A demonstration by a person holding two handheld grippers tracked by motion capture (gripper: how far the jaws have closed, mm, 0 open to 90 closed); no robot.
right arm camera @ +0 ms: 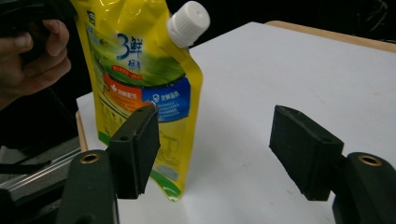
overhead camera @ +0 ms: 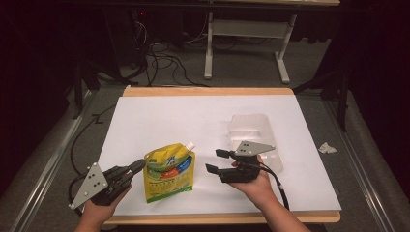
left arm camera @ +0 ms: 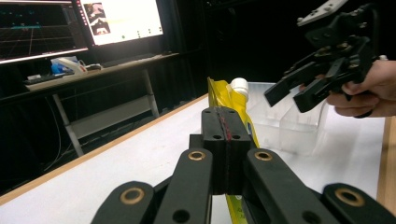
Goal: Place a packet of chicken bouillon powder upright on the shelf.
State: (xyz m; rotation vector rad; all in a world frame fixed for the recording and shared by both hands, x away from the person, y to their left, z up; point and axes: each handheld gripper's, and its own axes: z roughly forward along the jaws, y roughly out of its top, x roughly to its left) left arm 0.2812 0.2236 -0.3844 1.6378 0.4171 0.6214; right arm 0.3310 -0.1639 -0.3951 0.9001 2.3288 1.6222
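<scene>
White board covers the bench (overhead camera: 203, 116), and every place below is told from the yellow pouch (overhead camera: 169, 171) that stands near its front edge. Beyond the pouch and off to the right lies a clear plastic container (overhead camera: 251, 128), apart from it and untouched; it may be a divided tray, though its clear walls are hard to read from above. The pouch stands upright because the left tool (left arm camera: 226, 135) pinches its left edge, jaws pressed together on the film with the yellow seam running out between them, which probably steadies it for the other hand. Just to the right of the pouch the right tool (right arm camera: 224, 149) hangs off the bench with its jaws spread wide, aimed at the printed face and gripping nothing, as though lined up for a second grasp. At the pouch's upper right corner sits its white screw cap (right arm camera: 188, 23), tilted outward and free of both tools.
</scene>
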